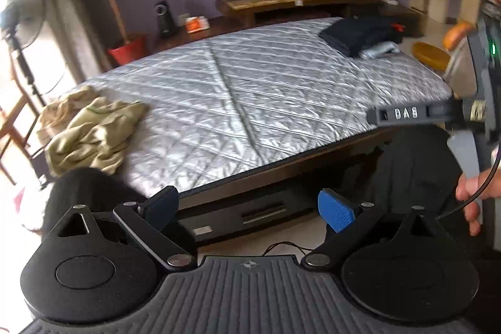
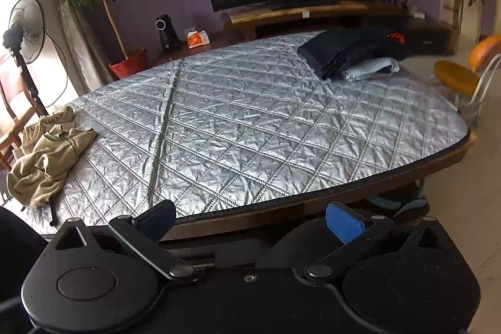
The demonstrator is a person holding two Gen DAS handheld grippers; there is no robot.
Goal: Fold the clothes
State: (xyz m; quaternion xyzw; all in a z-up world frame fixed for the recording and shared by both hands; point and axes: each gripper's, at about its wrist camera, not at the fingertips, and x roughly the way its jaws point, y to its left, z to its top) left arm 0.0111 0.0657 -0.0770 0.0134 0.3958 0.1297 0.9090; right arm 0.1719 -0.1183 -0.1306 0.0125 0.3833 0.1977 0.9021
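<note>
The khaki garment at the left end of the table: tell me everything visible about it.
The khaki garment is a soft, matte, cotton-like cloth in a beige-olive tone, lying unfolded in a crumpled, deeply creased heap. It sits on the silver quilted cover at the table's near-left corner, with one edge reaching the cover's left border. A ribbed hem or cuff shows at its far side. Neither the left gripper nor the right gripper touches it; both are open and empty, short of the table.

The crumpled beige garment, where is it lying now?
In both wrist views the crumpled beige garment lies at the near left corner of the silver quilted cover, far from the folded dark clothes.
</note>
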